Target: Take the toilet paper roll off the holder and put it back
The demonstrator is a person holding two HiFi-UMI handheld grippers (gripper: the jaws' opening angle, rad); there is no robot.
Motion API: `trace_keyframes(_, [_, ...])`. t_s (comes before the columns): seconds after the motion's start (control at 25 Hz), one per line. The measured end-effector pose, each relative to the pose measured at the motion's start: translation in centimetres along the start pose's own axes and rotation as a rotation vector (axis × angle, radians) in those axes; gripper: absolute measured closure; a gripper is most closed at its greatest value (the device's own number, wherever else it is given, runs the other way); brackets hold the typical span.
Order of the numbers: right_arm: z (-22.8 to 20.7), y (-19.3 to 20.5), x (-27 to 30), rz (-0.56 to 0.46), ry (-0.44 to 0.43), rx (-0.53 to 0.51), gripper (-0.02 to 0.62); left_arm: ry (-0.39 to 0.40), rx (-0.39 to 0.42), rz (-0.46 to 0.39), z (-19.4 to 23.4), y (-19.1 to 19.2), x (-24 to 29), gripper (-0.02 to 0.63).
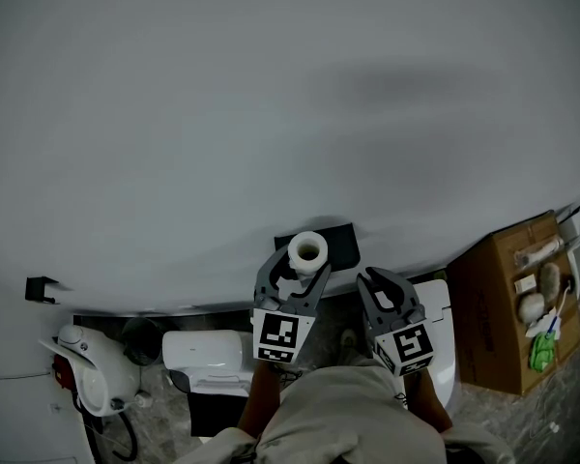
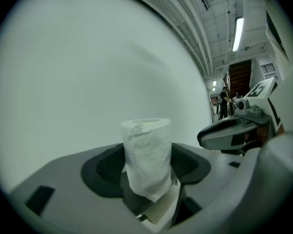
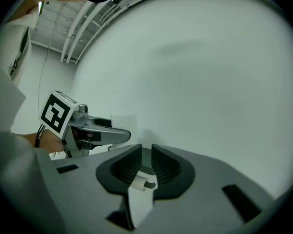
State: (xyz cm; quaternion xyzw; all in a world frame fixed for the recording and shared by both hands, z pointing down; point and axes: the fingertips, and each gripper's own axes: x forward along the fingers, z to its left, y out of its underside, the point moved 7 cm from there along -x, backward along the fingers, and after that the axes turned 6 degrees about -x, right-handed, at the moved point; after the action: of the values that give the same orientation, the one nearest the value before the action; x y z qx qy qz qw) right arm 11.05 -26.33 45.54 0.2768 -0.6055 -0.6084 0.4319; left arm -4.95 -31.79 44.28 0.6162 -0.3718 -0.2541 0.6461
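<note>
- Head view: my left gripper (image 1: 302,265) grips the white toilet paper roll (image 1: 307,249) in front of the black holder (image 1: 343,242) on the pale wall (image 1: 271,114). My right gripper (image 1: 373,280) hangs just beside it.
- Left gripper view: my jaws clamp the roll (image 2: 146,157) upright, its open core facing up (the holder is out of sight here).
- Right gripper view: my jaws are drawn almost together with nothing between them. The left gripper and roll show at left.

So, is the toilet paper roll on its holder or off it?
Off. The left gripper holds the toilet paper roll between its jaws, in front of the black holder, core empty.
</note>
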Motion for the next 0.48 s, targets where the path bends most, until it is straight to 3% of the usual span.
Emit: trace_keyframes(0.48, [-1.4, 0.8, 0.6, 0.008, -0.036, 0.014, 0.537, -0.060, -0.036, 0.007, 0.3, 0.5, 1.6, 0.311])
